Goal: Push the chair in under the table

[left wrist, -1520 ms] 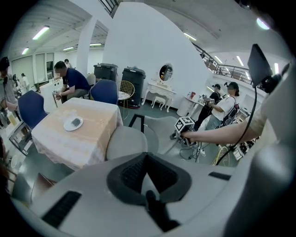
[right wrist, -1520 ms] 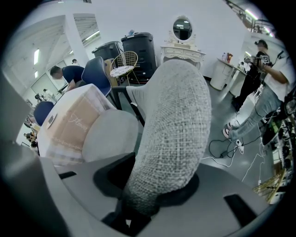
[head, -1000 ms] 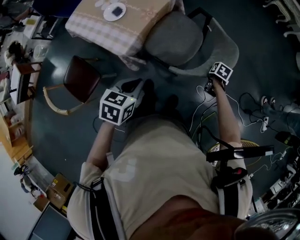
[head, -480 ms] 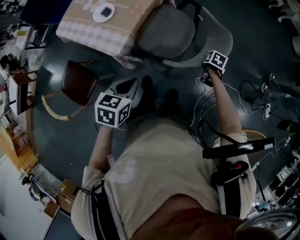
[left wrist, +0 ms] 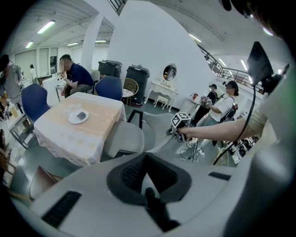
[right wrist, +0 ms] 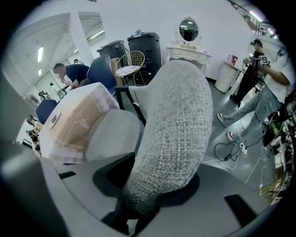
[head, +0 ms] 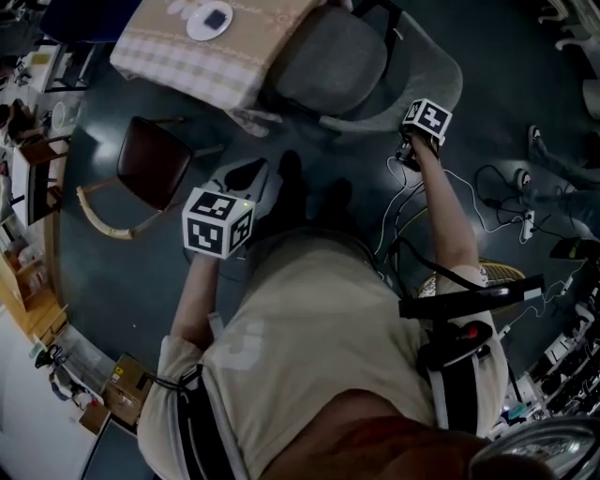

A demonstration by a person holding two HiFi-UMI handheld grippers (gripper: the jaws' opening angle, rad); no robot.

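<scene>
The grey fabric chair [head: 328, 61] stands at the checked-cloth table [head: 202, 61], with the front of its seat at the cloth's hanging edge. My right gripper [head: 412, 142] is shut on the top of the chair's curved backrest [head: 433, 82]. In the right gripper view the woven backrest [right wrist: 171, 125] fills the gap between the jaws. My left gripper [head: 246, 178] hangs in front of my body, apart from the chair. It is shut [left wrist: 147, 171] with nothing in it. Its view shows the chair seat [left wrist: 122, 139] beside the table [left wrist: 85, 127].
A white plate [head: 215, 19] lies on the table. A brown chair with a wooden frame [head: 150, 169] stands left of me. Cables and power strips [head: 502, 202] lie on the floor at the right. My feet [head: 309, 192] are just behind the grey chair. Other people stand and sit further off [left wrist: 74, 76].
My right gripper has shifted a little up and left in the head view, toward the table, still on the backrest. The left gripper has stayed about where it was.
</scene>
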